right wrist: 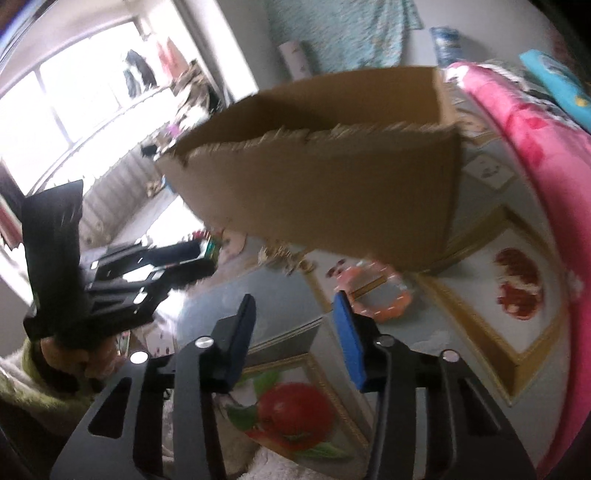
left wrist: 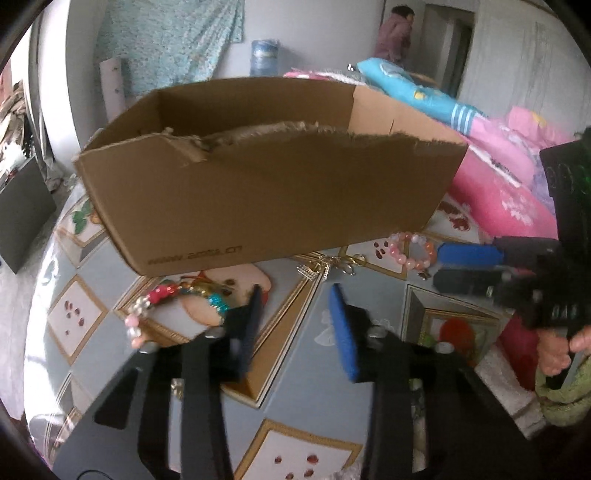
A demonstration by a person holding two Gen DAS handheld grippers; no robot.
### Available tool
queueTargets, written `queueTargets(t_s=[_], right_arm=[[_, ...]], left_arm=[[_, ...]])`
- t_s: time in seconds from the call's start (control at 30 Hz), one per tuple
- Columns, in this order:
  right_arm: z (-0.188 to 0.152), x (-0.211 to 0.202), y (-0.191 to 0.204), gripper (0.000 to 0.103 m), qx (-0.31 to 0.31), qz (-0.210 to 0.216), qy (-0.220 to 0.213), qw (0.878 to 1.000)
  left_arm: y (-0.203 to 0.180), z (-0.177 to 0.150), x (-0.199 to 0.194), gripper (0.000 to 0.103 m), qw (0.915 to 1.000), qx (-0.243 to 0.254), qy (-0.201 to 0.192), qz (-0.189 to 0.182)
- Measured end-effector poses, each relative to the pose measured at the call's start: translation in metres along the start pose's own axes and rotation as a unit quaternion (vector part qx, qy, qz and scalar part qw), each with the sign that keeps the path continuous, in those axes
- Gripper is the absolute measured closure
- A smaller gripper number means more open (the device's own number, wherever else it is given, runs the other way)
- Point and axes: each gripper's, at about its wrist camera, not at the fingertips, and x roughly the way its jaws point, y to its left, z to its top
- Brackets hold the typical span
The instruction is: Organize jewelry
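Observation:
An open brown cardboard box (left wrist: 266,177) stands on a patterned cloth, also in the right wrist view (right wrist: 332,192). In front of it lie a pink bead bracelet (left wrist: 410,249), blurred in the right wrist view (right wrist: 376,291), a small gold and silver chain piece (left wrist: 328,266), and a multicoloured bead bracelet (left wrist: 177,299). My left gripper (left wrist: 295,328) is open and empty, just right of the multicoloured bracelet. My right gripper (right wrist: 293,332) is open and empty; in the left wrist view its fingertips (left wrist: 443,254) sit beside the pink bracelet.
The cloth (left wrist: 303,373) has framed fruit prints. Pink and blue bedding (left wrist: 491,173) is piled right of the box. A dark flat object (left wrist: 22,218) sits at far left. A person (left wrist: 395,33) stands in a doorway behind.

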Motion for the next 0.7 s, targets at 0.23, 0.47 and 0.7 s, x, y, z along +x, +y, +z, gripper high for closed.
queueTargets(t_s=[0.23,0.47,0.7], right_arm=[[0.000,0.024,0.001,0.071,-0.014,0.007,0.027,1.000],[0.005,0.033,-0.013,0.077,0.001,-0.006,0.030,1.000],[0.005,0.026,-0.021,0.077,0.021,0.016,0.016,1.000]], left_arm=[[-0.006,0.010,0.030,0.088,0.9992,0.027,0.025,0.016],[-0.011,0.018,0.046,0.088,0.9975,0.053,0.038,0.026],[-0.012,0.021,0.047,0.088,0.9973,0.058,0.042,0.014]])
